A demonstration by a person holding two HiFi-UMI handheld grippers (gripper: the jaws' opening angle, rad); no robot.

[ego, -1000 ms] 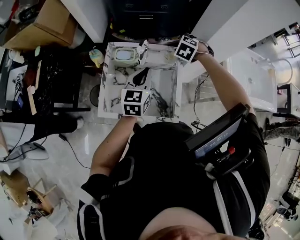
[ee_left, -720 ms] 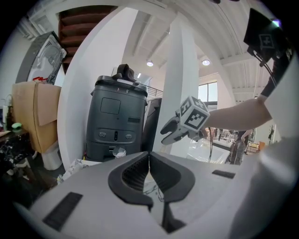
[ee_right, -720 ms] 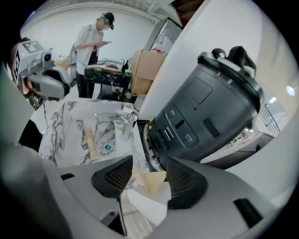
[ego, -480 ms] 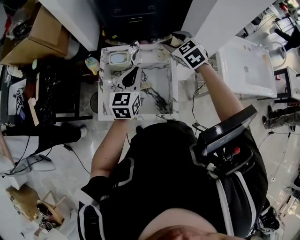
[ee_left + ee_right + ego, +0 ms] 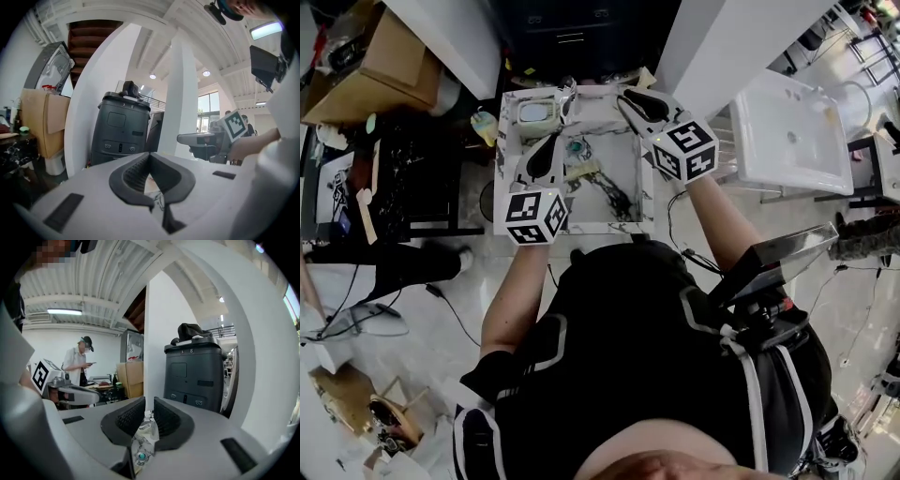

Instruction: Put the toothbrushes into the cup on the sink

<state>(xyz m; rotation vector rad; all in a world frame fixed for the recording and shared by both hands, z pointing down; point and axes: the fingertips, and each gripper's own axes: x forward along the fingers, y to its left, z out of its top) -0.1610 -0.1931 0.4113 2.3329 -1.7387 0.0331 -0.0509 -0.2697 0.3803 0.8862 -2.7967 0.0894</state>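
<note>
Your right gripper (image 5: 630,98): its jaws had just been closing and stood a narrow slit apart. Nothing sat between the pads; only the marbled sink (image 5: 647,187) showed through the gap. Your left gripper (image 5: 551,145): tips pressed together, empty. You held both roughly level above the basin, not down in it

Task's thing: one cream toothbrush-like stick (image 5: 581,171) lay on the basin floor beside a small teal item (image 5: 577,147); I could not tell whether that was a second brush or the drain plug. The stick's long axis ran diagonally, low-left to high-right in the head view

Key relation: the stick lay just right of your left gripper's jaws and below them, well apart from your right gripper, which was over the back-right rim. The white container I took for the cup (image 5: 536,112) stood on the back-left corner, left of the faucet (image 5: 568,97), also on your left side

Judgement: your left hand was the nearer one for both pick and drop. It would need to spread its jaws, tip downward and close across the stick's axis
</note>
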